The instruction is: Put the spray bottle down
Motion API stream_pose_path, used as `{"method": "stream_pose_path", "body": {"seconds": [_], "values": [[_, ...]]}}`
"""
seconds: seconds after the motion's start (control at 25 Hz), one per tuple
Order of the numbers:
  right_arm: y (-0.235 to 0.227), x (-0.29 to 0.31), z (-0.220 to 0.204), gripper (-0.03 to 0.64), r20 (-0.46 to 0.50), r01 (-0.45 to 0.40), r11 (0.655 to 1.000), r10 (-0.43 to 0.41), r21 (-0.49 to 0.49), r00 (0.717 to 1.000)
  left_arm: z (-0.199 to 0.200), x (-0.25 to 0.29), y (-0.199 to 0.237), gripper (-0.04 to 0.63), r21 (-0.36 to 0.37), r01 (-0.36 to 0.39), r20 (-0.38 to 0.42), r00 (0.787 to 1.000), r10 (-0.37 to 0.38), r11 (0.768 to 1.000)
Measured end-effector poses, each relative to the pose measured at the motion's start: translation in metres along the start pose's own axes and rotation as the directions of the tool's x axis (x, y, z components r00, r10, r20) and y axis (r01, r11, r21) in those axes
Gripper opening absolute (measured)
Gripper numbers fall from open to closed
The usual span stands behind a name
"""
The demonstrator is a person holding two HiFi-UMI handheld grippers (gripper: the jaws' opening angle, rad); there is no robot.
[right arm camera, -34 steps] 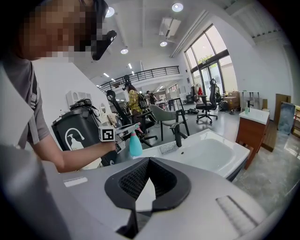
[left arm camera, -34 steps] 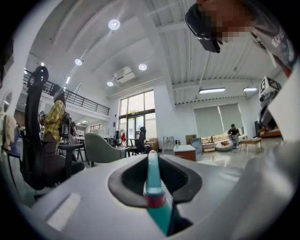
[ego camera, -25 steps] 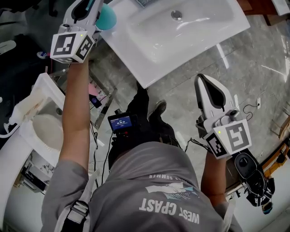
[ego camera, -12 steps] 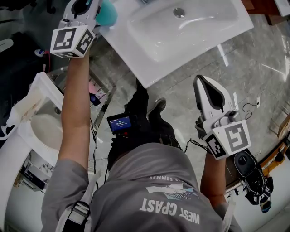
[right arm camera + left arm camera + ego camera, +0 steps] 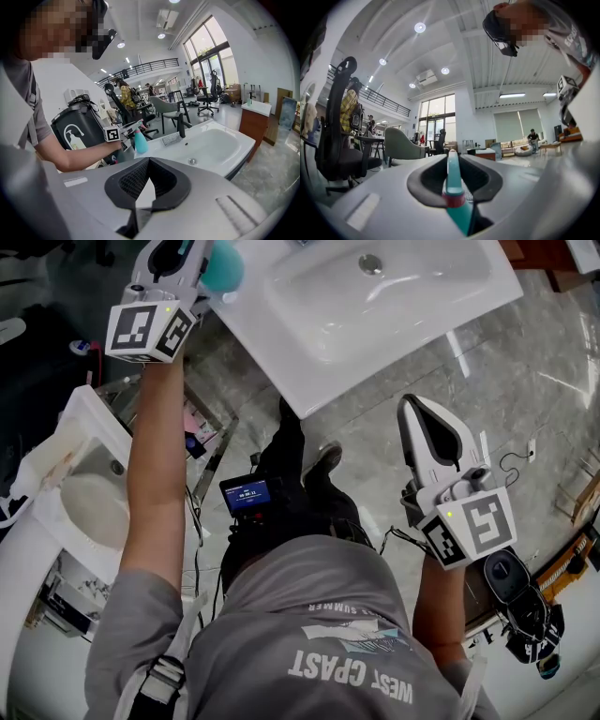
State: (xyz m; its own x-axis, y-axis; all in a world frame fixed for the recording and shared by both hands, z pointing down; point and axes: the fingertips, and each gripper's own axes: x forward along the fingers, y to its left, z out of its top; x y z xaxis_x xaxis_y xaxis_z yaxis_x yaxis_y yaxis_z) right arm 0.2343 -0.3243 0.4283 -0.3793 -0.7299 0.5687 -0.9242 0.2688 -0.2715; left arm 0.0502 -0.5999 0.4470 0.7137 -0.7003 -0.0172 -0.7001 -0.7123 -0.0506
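- Teal spray bottle [image 5: 223, 268]: upper left of head view, at the left rim of the white basin [image 5: 281, 362]. Can't tell whether its base sits on the rim yet.
- L gripper [image 5: 187, 257]: jaws narrow, clamped on the bottle neck above the red collar [image 5: 453, 198]. They have just been easing open slightly, bottle between them.
- R gripper [image 5: 412, 411]: lower right of head view, over the floor [image 5: 525, 381]. Jaws together, nothing held.
- Risk 1: grip loosens before the base is seated flat. Probable result: bottle slips through the pads and tips.
- Risk 2: bottle stands close to the basin's outer edge. If part of the base overhangs, it may fall to the floor.
- Risk 3: on pull-back, a jaw may snag the trigger head and drag the bottle over. Open fully, then retract straight.
- Risk 4: glazed ceramic looks slick, so a base set down at an angle may slide.
- Surface: smooth white basin w/ drain [image 5: 372, 263] and black tap [image 5: 182, 125].
- Room: grey polished stone-look floor, large hall w/ tall windows [image 5: 211, 51], office chairs [image 5: 206, 101], ceiling lights.
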Motion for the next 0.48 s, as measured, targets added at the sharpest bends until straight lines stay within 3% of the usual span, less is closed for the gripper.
{"method": "stream_pose_path", "body": {"seconds": [0.24,0.48], "values": [[0.011,-0.006,-0.006,0.002,-0.001,-0.011,1.000,0.011,-0.013,1.000,-0.007,-0.009,-0.010,0.124,-0.002,0.067,-0.037,0.997,-0.067,0.998],[0.015,-0.015,-0.007,0.002,0.006,-0.021,0.999,0.021,-0.025,1.000,-0.004,-0.015,-0.016,0.178,0.015,0.073,-0.055,0.996,-0.072,0.997]]}}
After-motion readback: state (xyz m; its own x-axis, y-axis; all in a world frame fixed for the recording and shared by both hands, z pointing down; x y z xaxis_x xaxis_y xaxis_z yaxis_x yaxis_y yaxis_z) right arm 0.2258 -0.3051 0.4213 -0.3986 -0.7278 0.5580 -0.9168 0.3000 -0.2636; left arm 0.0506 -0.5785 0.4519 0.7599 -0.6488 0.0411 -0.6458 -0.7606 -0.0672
